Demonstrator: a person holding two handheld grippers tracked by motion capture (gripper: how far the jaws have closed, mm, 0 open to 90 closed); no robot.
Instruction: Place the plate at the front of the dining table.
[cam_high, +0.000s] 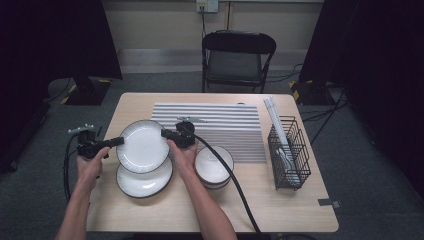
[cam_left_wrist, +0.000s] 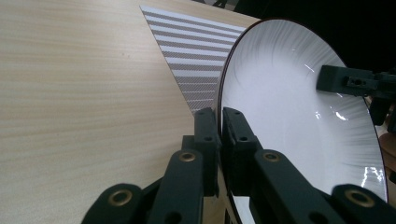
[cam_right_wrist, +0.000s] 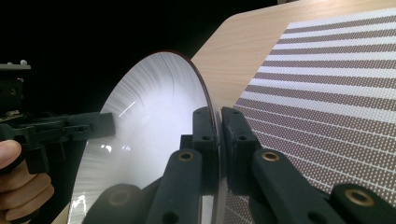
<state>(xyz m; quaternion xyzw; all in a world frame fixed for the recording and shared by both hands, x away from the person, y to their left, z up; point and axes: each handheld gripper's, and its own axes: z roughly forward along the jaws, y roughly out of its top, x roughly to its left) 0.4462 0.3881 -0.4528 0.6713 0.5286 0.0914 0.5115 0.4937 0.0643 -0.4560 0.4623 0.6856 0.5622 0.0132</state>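
A white plate (cam_high: 142, 146) with a dark rim is lifted and tilted above the table, held from both sides. My left gripper (cam_high: 120, 141) is shut on its left rim, my right gripper (cam_high: 164, 133) on its right rim. In the left gripper view the jaws (cam_left_wrist: 218, 122) pinch the plate (cam_left_wrist: 289, 112) edge, and the right gripper (cam_left_wrist: 350, 81) shows on the far rim. In the right gripper view the jaws (cam_right_wrist: 218, 122) clamp the plate (cam_right_wrist: 149, 121), with the left gripper (cam_right_wrist: 88, 126) opposite.
A second white plate (cam_high: 145, 182) lies on the wooden table (cam_high: 280, 205) under the held one. Stacked white bowls (cam_high: 214, 165) sit to its right. A striped mat (cam_high: 220, 127) covers the middle. A black wire basket (cam_high: 288, 155) holds white utensils at the right. A chair (cam_high: 237, 57) stands behind.
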